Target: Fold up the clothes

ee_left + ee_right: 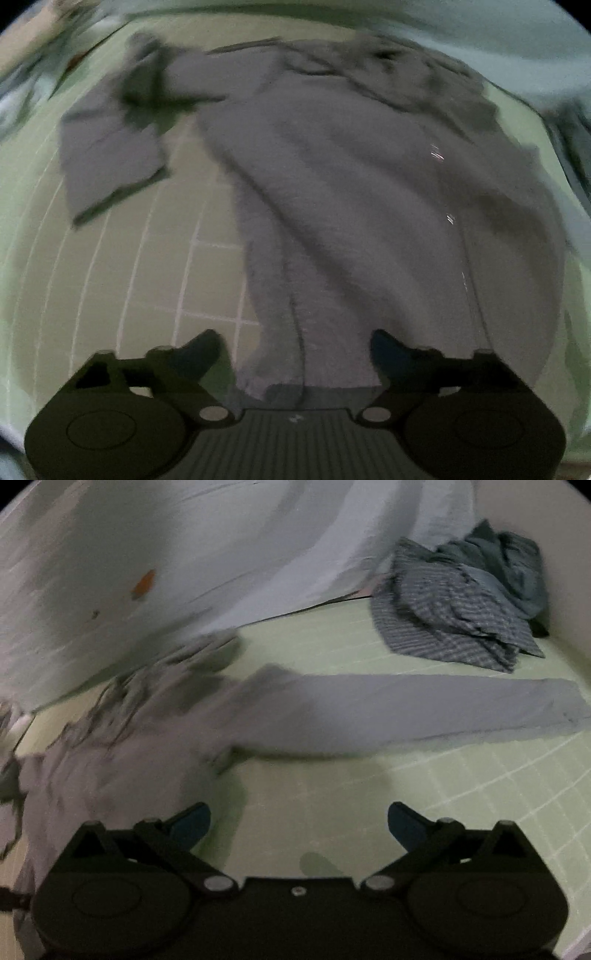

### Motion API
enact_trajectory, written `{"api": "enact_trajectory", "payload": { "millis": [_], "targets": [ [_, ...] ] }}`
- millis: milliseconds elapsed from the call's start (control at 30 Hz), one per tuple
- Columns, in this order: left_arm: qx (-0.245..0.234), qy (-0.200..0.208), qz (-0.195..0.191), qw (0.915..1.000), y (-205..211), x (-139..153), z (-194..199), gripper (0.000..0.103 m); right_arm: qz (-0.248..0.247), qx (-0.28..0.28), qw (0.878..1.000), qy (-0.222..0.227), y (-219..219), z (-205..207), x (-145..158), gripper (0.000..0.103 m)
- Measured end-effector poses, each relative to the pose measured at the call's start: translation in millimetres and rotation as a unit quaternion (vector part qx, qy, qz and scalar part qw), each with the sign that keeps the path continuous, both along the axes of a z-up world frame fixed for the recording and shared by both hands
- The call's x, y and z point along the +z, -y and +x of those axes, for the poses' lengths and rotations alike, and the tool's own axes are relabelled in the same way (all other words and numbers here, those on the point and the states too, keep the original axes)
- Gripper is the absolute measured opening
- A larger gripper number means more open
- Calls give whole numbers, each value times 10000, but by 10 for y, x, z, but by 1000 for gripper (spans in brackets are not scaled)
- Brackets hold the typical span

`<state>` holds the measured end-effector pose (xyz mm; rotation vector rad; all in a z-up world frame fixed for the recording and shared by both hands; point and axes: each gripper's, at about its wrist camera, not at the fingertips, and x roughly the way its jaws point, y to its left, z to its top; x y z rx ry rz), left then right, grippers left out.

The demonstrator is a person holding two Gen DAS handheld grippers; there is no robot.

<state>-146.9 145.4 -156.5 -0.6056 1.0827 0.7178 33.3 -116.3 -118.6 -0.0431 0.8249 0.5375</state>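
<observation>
Hovering over the lower hem of the grey shirt (343, 192), the left gripper (295, 354) has its fingers apart with cloth lying between them, not pinched. The shirt lies spread on the green gridded worktop (122, 280), one sleeve (424, 705) stretched out flat to the side. The right gripper (299, 823) stands wide open over bare mat, holding nothing. The risk, as I judge it, is the left fingers catching only the top layer at the hem, so the fold drags unevenly. The rumpled collar end could also bunch up further. A checked garment (454, 616) heaped near the sleeve end could get snagged.
</observation>
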Motion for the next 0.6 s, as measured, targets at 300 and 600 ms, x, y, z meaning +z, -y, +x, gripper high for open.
{"api": "enact_trajectory", "payload": {
  "millis": [300,600],
  "targets": [
    [-681,467,337,9960,-162,209,-315,9,-552,-289,9980,54,-188,-465,-21,103],
    [-86,604,138,9980,-554,125,-876,23,-137,-302,9994,-79,-361,-739,-109,103]
  ]
}}
